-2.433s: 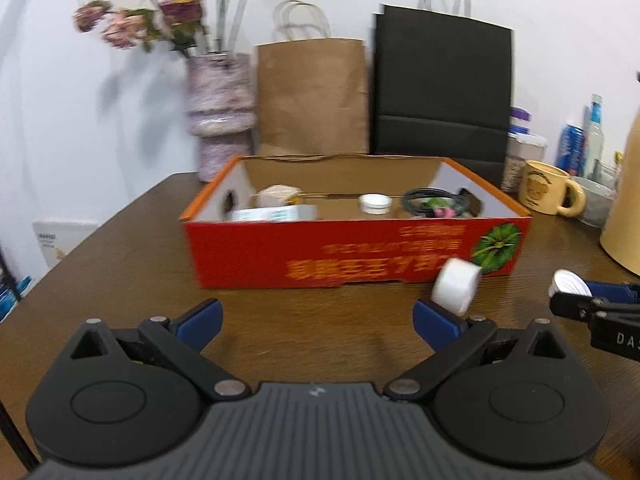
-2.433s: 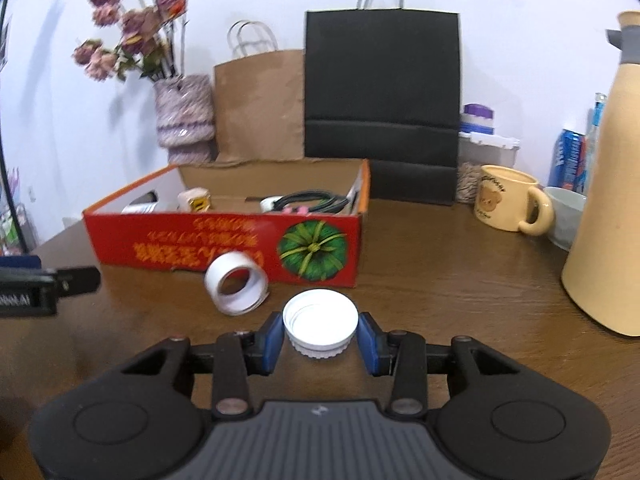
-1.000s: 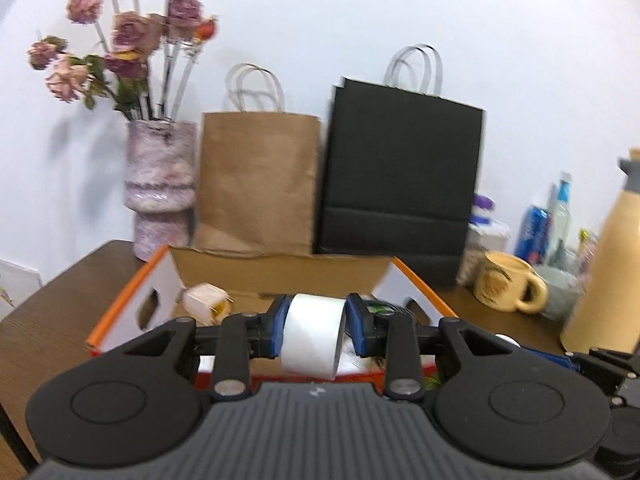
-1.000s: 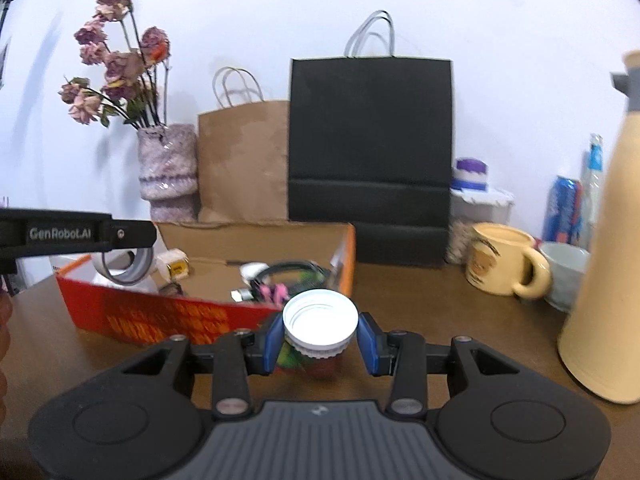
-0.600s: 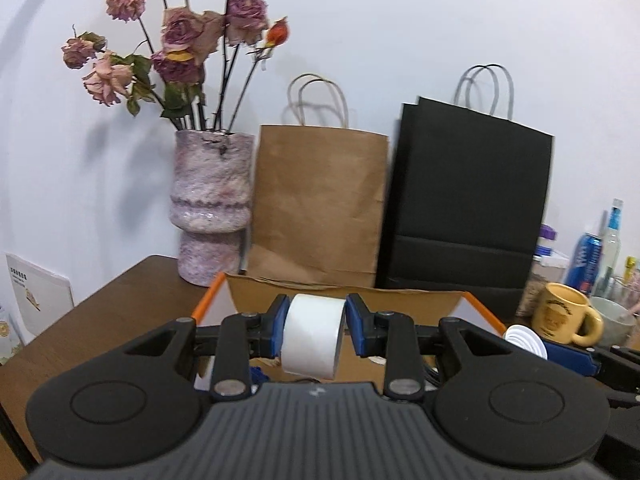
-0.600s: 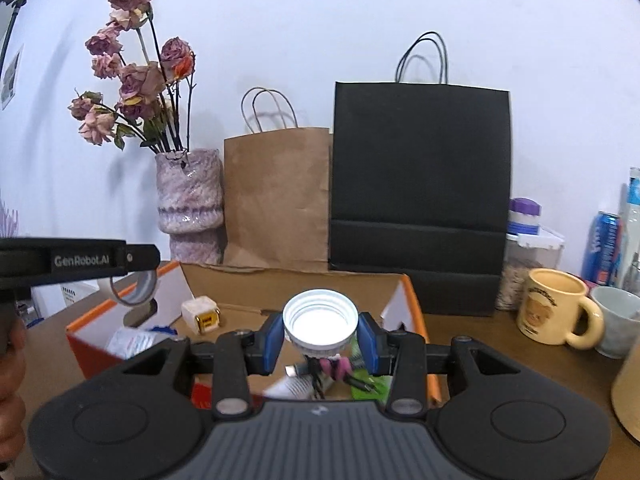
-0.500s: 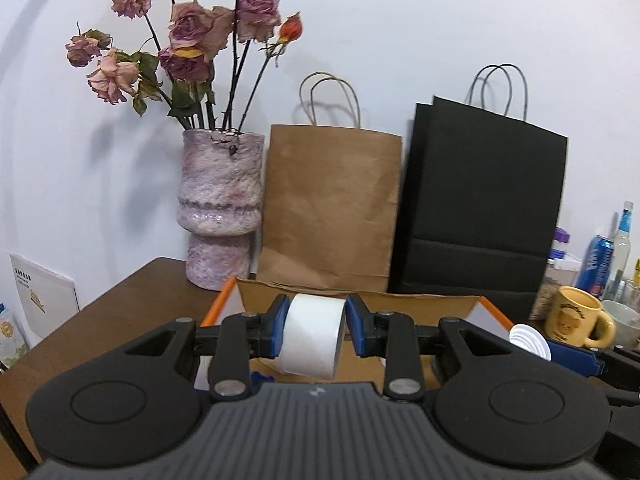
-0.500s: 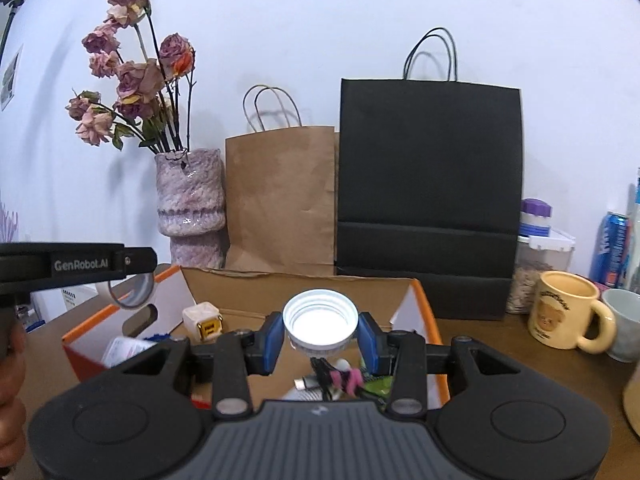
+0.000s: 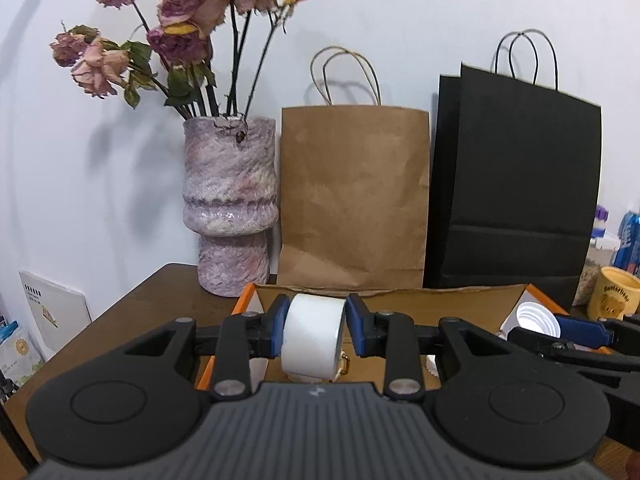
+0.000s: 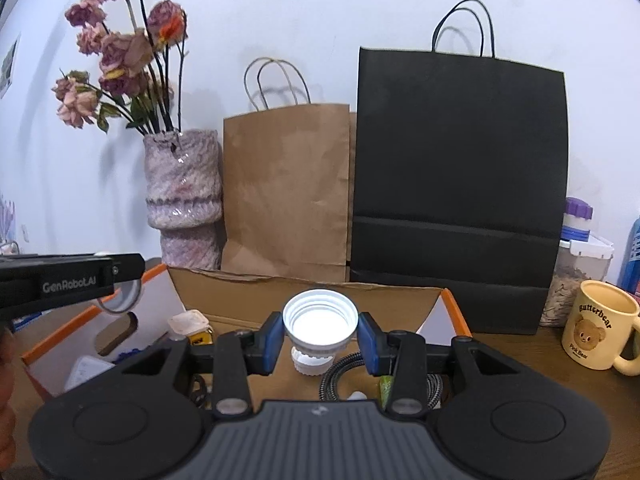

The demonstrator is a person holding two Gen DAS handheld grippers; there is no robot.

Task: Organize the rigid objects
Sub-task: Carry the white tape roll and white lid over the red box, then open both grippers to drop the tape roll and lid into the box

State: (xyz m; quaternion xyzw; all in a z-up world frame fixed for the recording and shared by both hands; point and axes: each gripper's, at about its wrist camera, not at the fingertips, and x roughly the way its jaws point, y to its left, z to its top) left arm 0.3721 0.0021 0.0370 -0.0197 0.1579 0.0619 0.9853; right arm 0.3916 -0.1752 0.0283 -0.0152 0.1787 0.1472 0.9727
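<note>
My left gripper (image 9: 314, 330) is shut on a white tape roll (image 9: 312, 338) and holds it above the left part of the open orange cardboard box (image 9: 400, 294). The roll also shows in the right wrist view (image 10: 120, 298). My right gripper (image 10: 320, 338) is shut on a white plastic lid (image 10: 320, 322), held above the box (image 10: 304, 294), over its right part. The lid also shows in the left wrist view (image 9: 536, 320). Inside the box lie another white cap (image 10: 310, 358), a black braided cable (image 10: 340, 376) and a small white and yellow plug (image 10: 192, 326).
A pink vase with dried roses (image 9: 230, 200), a brown paper bag (image 9: 354, 196) and a black paper bag (image 9: 516, 192) stand behind the box. A yellow bear mug (image 10: 600, 330), a jar (image 10: 576, 260) and a blue can (image 10: 634, 252) stand at the right.
Both grippers have moved forward over the box with their objects still held. Earlier, the tape roll and lid were taken up from the table in front of the box.
</note>
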